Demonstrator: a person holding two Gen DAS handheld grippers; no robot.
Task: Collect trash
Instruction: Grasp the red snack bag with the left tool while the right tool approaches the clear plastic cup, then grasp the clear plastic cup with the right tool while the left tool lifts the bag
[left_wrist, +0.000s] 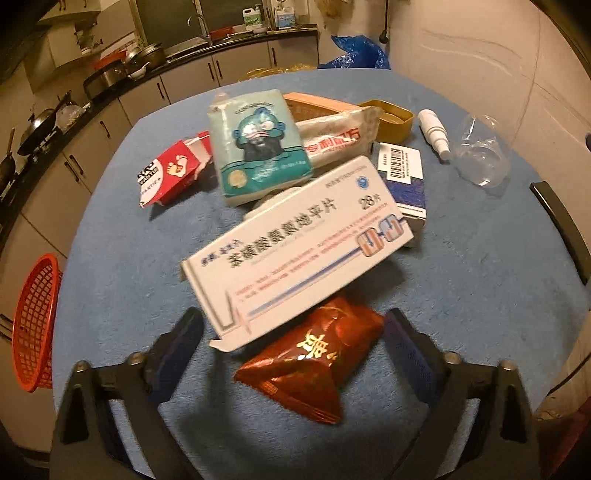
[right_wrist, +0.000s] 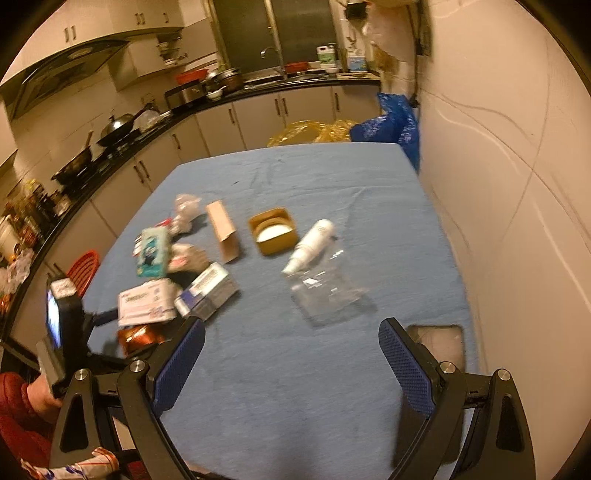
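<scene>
Trash lies scattered over the blue tabletop (left_wrist: 110, 258). The left gripper (left_wrist: 291, 354) hangs low over the near edge of the pile with its fingers (left_wrist: 177, 347) spread wide; a crumpled red foil wrapper (left_wrist: 306, 365) sits on the cloth between them, and no pad touches it. One end of a long white medicine box (left_wrist: 295, 254) overlaps that wrapper. Beyond it lie a teal tissue pack (left_wrist: 258, 147), a red-and-white carton (left_wrist: 173, 173), a blue barcode box (left_wrist: 404, 181), a yellow tray (left_wrist: 391, 118), a white spray bottle (left_wrist: 436, 133) and a clear plastic cup (left_wrist: 480, 155). A red basket (left_wrist: 35, 325) stands off the tabletop's left side. The right gripper (right_wrist: 291, 365) hovers over bare cloth, fingers (right_wrist: 406, 365) apart and empty, with the spray bottle and cup ahead of it.
</scene>
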